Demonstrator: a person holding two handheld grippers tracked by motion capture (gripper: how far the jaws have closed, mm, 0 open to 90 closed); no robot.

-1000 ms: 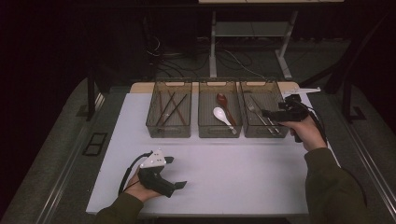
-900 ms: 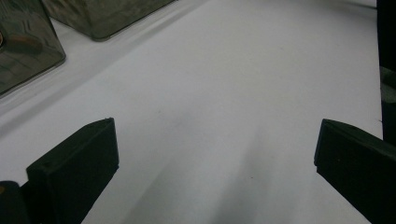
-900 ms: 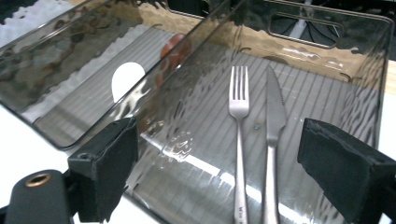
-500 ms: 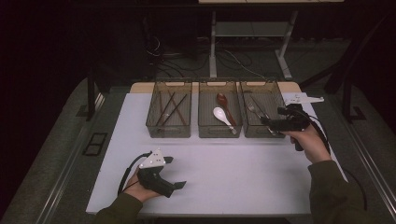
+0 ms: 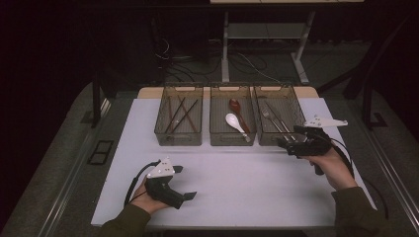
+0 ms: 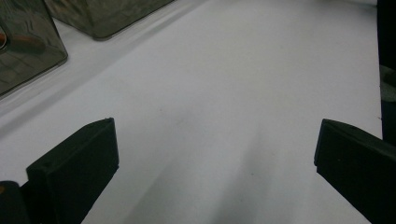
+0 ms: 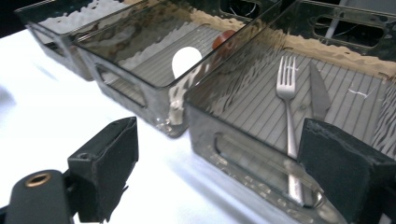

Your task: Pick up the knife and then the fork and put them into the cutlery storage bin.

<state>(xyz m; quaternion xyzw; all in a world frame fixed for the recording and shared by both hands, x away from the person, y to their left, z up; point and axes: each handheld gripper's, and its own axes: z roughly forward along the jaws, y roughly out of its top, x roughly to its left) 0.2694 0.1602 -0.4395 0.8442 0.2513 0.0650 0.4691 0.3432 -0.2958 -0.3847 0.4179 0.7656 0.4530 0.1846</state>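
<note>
Three smoky clear bins stand in a row at the back of the white table point(image 5: 237, 177). The left bin point(image 5: 179, 136) holds dark chopsticks point(image 5: 180, 113). A red spoon point(image 5: 236, 106) and a white spoon point(image 5: 233, 122) lie in the middle bin point(image 5: 232, 138). The right bin point(image 5: 276, 138) holds a fork point(image 7: 285, 84) and a knife point(image 7: 319, 91). My right gripper point(image 5: 286, 144) hovers open at that bin's front wall, with nothing between its jaws point(image 7: 219, 140). My left gripper point(image 5: 184, 181) rests open and empty near the table's front left, above bare table point(image 6: 217, 154).
The table's right edge point(image 6: 376, 70) runs close to the left gripper's line of sight. Dark floor, cables and a metal stand point(image 5: 267, 34) lie beyond the table. The bins' front walls rise between the grippers and the cutlery.
The right gripper has drawn back toward the person, from above the right bin down to its front wall. The left gripper has stayed where it was.
</note>
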